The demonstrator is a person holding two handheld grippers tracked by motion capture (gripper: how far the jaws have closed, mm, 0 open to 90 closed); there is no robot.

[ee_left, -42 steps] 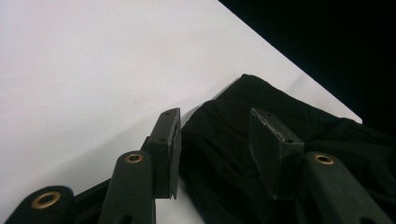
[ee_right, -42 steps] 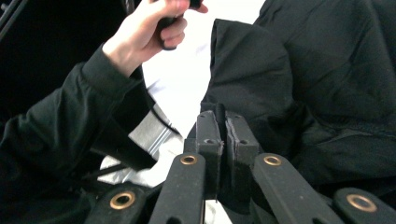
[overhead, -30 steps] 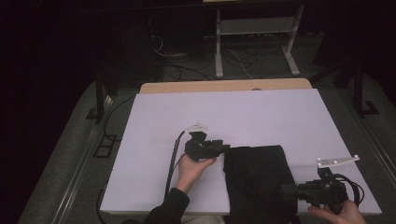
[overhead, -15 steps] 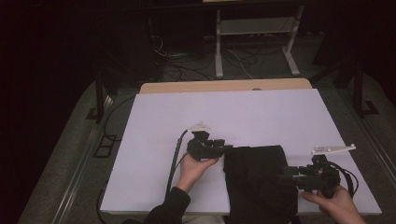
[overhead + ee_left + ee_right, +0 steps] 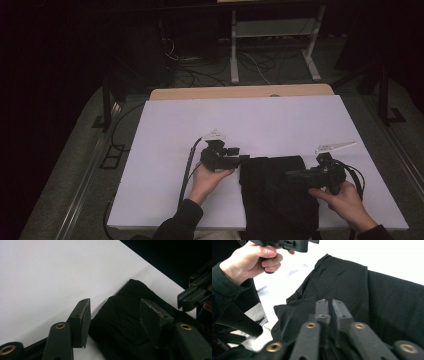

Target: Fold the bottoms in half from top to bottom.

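Note:
A black cloth (image 5: 277,192) lies crumpled on the white table (image 5: 260,117) near its front edge. My left gripper (image 5: 244,158) lies level at the cloth's left edge and points right. Its jaws are open and have just been widening. In the left gripper view the cloth (image 5: 125,315) reaches in between the fingers (image 5: 82,317), and the pads do not press on it. My right gripper (image 5: 290,175) points left over the cloth's right half. It is shut, having just closed, and its fingertips (image 5: 331,306) meet above the cloth (image 5: 352,280) with no fold showing between them.
A wooden strip (image 5: 240,92) borders the table's far edge. Behind it stand a white metal frame (image 5: 272,47) and loose floor cables (image 5: 195,70). Bare white table stretches behind and to the left of the cloth. The person's left hand (image 5: 249,260) appears in the right gripper view.
The right hand has carried its gripper leftward from the table's right side to above the cloth. The left hand has stayed in place.

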